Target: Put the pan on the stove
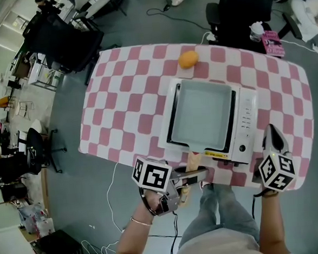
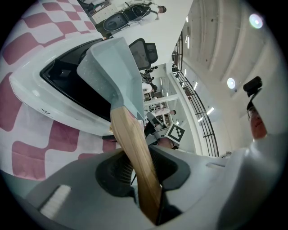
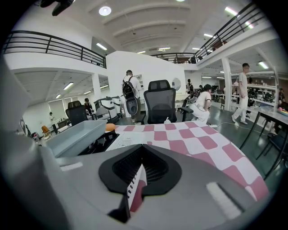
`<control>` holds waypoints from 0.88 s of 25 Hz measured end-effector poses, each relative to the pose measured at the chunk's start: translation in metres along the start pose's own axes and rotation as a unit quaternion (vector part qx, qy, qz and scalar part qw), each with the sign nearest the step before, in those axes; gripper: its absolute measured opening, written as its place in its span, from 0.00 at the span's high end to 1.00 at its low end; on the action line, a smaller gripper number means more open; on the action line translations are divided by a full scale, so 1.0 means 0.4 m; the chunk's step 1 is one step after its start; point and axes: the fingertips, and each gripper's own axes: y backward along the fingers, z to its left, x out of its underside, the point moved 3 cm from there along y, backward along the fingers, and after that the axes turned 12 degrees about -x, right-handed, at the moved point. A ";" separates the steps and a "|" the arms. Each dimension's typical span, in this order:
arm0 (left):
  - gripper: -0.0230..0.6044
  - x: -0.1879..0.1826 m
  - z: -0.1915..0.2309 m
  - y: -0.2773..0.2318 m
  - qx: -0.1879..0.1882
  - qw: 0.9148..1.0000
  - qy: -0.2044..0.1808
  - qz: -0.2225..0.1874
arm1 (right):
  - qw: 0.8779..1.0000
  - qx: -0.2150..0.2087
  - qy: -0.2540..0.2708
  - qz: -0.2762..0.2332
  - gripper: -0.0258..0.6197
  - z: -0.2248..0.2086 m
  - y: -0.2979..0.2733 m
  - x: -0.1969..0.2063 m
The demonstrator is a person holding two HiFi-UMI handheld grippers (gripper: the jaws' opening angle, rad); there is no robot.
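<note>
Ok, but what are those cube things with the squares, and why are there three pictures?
Someone holds two pinching tools called grippers, and the cubes are part of them. One picture comes from a camera on the person's head, looking down. The other two come from cameras riding on each gripper. On the checkered cloth sit a white stove and an orange fruit. The left gripper is shut on the wooden handle of a grey square pan, which is over the stove. The right gripper is shut, holds nothing and is beside the stove.
</note>
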 end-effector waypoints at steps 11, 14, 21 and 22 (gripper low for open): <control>0.82 0.000 0.003 -0.002 0.012 1.000 0.022 0.004 | 1.000 -0.002 0.004 -0.001 0.95 0.021 -0.001 -0.005; 0.82 -0.001 0.004 -0.001 0.024 0.999 0.039 0.004 | 1.000 -0.004 0.005 -0.001 0.95 0.028 0.001 -0.005; 0.81 -0.002 -0.001 -0.001 0.029 0.999 0.034 0.007 | 1.000 -0.001 0.008 -0.002 0.95 0.027 0.016 -0.010; 0.80 -0.002 -0.002 -0.001 0.030 0.999 0.033 0.008 | 1.000 0.000 0.008 -0.003 0.95 0.027 0.018 -0.012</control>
